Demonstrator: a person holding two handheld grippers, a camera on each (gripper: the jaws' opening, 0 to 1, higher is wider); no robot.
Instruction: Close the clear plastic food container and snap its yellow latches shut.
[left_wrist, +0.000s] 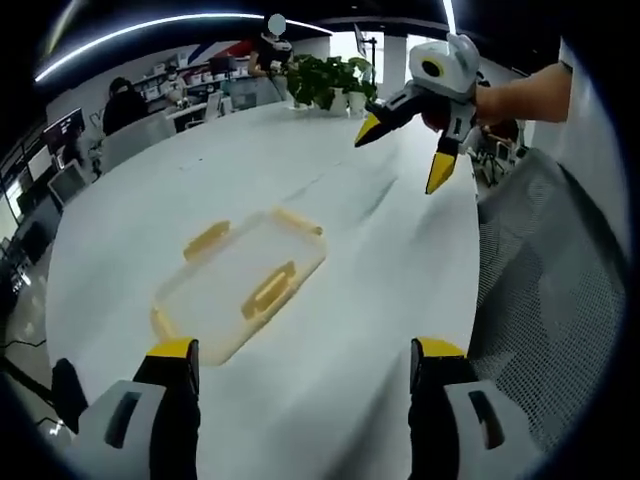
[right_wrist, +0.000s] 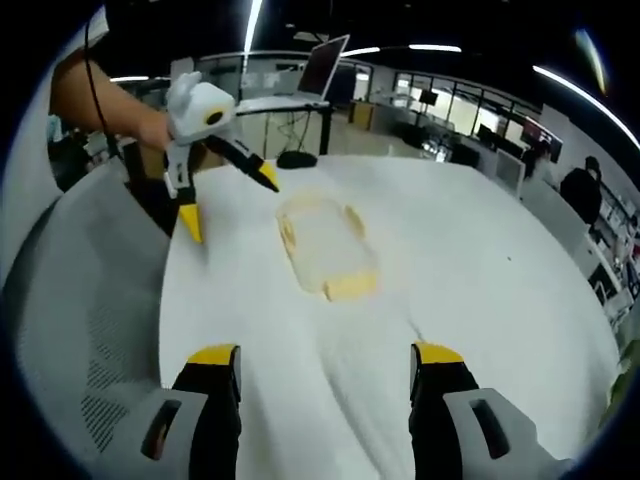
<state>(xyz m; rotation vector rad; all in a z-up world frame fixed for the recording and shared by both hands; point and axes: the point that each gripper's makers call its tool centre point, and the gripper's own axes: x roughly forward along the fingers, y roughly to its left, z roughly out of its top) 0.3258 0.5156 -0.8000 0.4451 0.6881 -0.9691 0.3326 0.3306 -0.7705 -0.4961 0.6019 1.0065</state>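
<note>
The clear container (left_wrist: 240, 285) lies flat on the white table (left_wrist: 380, 250), its lid down and its yellow latches (left_wrist: 270, 290) standing out at the edges. In the left gripper view the left gripper (left_wrist: 300, 365) holds its jaws wide above the table near the container, with the right gripper (left_wrist: 405, 150) raised beyond, also spread and empty, and potted plants (left_wrist: 330, 80) at the far edge. The right gripper view shows the right gripper (right_wrist: 325, 365) wide, the left gripper (right_wrist: 230, 205) beside the container (right_wrist: 325, 245), and a grey mesh chair (right_wrist: 80, 310).

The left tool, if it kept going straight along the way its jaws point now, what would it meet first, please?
Probably the clear plastic food container lying on the white table. It sits ahead of the open left tool, slightly toward its left jaw. Depth is hard to judge, so it might touch the tabletop just before the container.
</note>
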